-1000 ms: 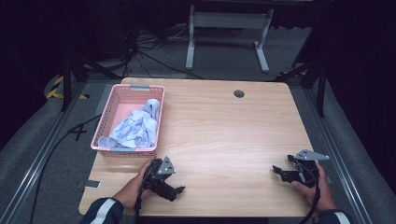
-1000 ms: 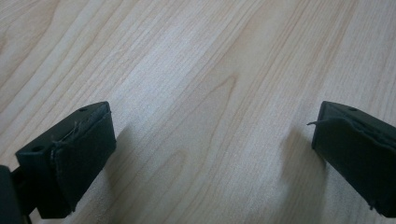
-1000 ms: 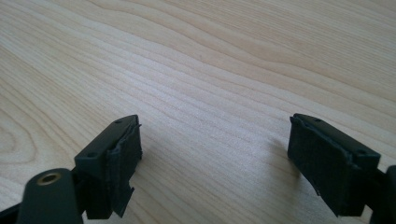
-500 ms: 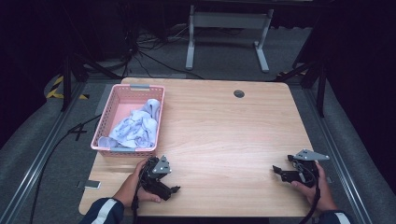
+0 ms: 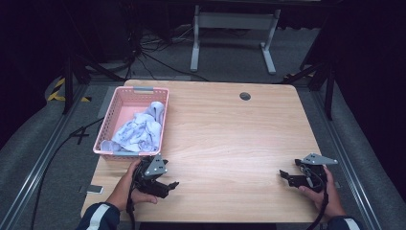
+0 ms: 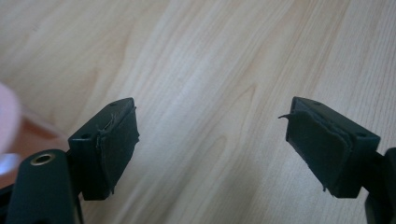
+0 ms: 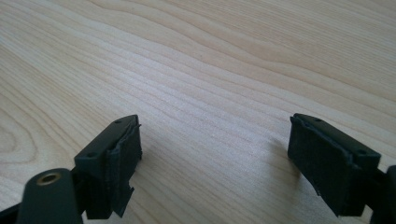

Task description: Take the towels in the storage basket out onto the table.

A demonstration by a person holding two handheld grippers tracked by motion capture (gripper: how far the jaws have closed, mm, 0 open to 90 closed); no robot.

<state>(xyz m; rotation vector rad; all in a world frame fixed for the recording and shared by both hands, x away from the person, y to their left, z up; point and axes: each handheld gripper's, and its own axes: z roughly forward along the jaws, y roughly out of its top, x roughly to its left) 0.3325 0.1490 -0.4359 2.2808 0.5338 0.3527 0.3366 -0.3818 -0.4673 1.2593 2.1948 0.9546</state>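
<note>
Crumpled pale-blue cloth (image 5: 140, 130) heaped in pink basket (image 5: 109, 118) at surface's (image 5: 230, 134) left edge. Left gripper (image 5: 167, 184) just beside basket, jaws wide but just been closing, nothing between — likely lining up a reach. Right gripper (image 5: 283, 175) well apart — wide, empty, waiting.

No text, label, brand or number can be read anywhere in these views. The one sign-like mark is the yellow-and-black hazard striping (image 5: 61, 91) on the floor to the left of the bench (image 5: 230, 120) (plain stripes, carrying no words). The small pale tag (image 5: 94, 189) at the bench's near left corner is too small to make out.
</note>
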